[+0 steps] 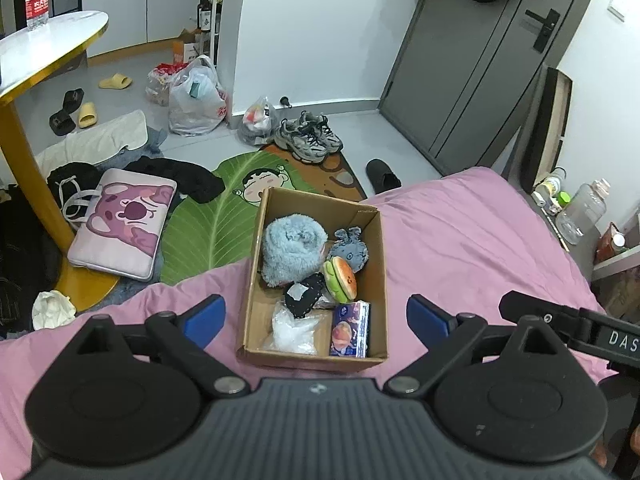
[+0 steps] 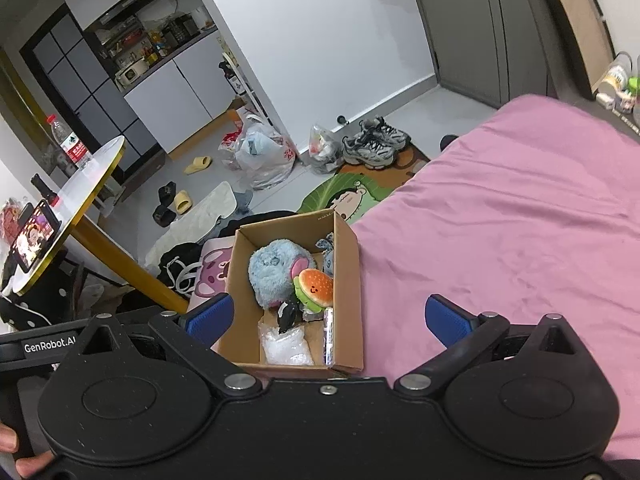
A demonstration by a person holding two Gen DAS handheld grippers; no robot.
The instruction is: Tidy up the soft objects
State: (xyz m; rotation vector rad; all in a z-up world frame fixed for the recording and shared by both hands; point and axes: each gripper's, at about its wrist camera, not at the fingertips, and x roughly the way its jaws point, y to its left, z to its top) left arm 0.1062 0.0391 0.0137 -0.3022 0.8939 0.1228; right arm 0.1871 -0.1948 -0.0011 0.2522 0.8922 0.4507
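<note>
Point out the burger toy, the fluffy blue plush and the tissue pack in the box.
burger toy (image 1: pixel 345 276), left wrist view, on its orange bun.
fluffy blue plush (image 1: pixel 292 250), left wrist view, middle of its fur.
tissue pack (image 1: pixel 349 334), left wrist view, on its printed front.

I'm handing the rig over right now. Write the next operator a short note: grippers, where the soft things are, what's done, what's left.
Left gripper: jaws wide open, nothing between them.
Right gripper: jaws wide open, nothing held.
Cardboard box sits on the pink bedspread at the bed's edge.
In the box: fluffy blue plush, small blue bunny, burger plush, black pouch, clear plastic bag, tissue pack.
Done: these are all boxed.
Left: no loose soft thing shows on the bed; check outside the views.
</note>
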